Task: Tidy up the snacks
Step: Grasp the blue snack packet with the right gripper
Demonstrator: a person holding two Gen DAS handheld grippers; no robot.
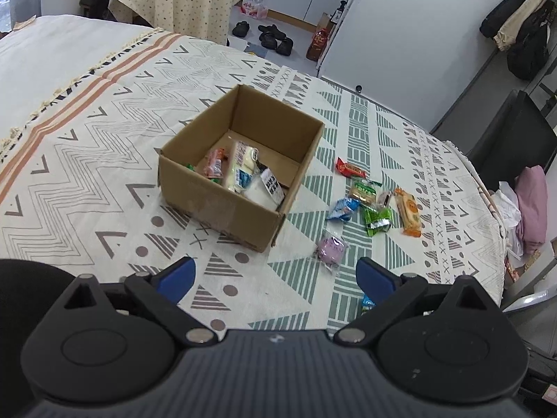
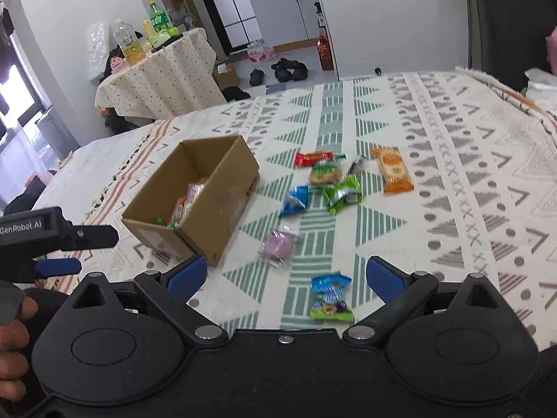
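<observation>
An open cardboard box (image 1: 222,205) (image 2: 226,188) stands on the patterned cloth and holds several snack packets (image 1: 240,170). Loose snacks lie to its right: a purple round one (image 1: 332,248) (image 2: 277,244), a blue packet (image 1: 343,208) (image 2: 295,200), a green packet (image 1: 377,219) (image 2: 343,193), an orange bar (image 1: 408,211) (image 2: 392,170), a red bar (image 1: 350,169) (image 2: 313,158). A blue-and-green packet (image 2: 330,296) lies just in front of my right gripper (image 2: 283,277), which is open and empty. My left gripper (image 1: 275,275) is open and empty, short of the box; it also shows in the right wrist view (image 2: 57,264).
The cloth covers a bed-like surface (image 1: 87,160). A draped side table with bottles (image 2: 156,69) stands behind. Shoes (image 1: 271,36) lie on the floor. A dark chair (image 1: 511,139) and pink fabric (image 1: 531,202) sit past the right edge.
</observation>
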